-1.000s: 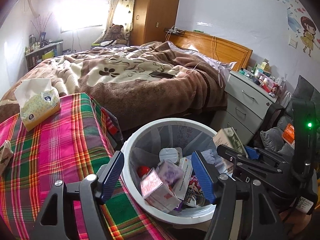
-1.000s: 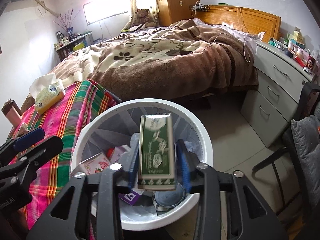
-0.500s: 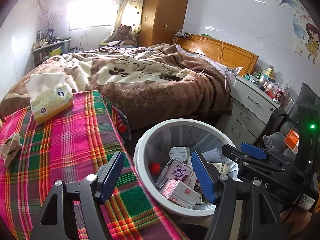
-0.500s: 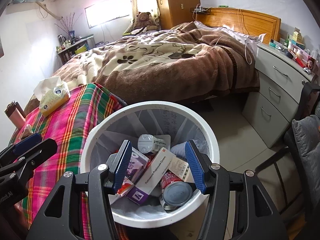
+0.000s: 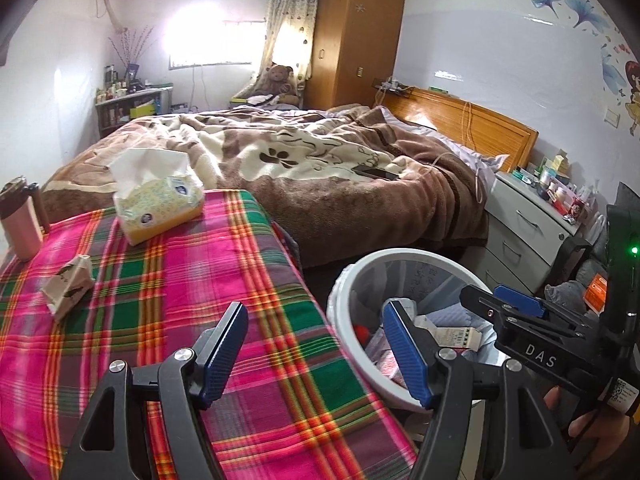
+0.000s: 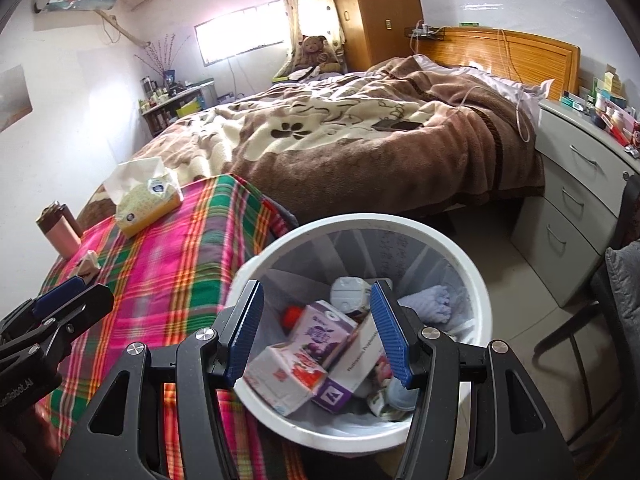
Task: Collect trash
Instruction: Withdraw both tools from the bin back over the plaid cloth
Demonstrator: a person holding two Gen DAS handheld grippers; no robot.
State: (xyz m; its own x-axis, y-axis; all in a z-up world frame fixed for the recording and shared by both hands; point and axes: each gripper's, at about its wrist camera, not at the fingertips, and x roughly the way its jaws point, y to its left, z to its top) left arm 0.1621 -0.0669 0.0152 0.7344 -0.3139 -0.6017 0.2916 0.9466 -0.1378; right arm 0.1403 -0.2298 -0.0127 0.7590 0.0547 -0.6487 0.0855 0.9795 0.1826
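A white trash bin (image 6: 360, 228) stands on the floor beside the plaid-covered table (image 5: 168, 280); it holds several cartons, boxes and a can. My right gripper (image 6: 318, 332) hangs open above the bin's near side with nothing between its fingers. My left gripper (image 5: 316, 354) is open and empty above the table's right edge, its right finger over the bin (image 5: 340, 312). A crumpled paper carton (image 5: 68, 286) lies on the cloth at the left, far from both grippers; in the right wrist view that carton (image 6: 86, 266) shows only partly, behind the left gripper.
A tissue pack (image 5: 158, 196) and a pink flask (image 5: 20, 224) stand at the table's far side. A bed (image 5: 320, 168) with a brown blanket lies beyond, a grey drawer unit (image 6: 580, 216) to the right, a chair (image 6: 592, 328) near the bin.
The right gripper let go of a green carton, which dropped into the bin, and its jaws stand wider. The left gripper swung left from over the bin to over the table edge.
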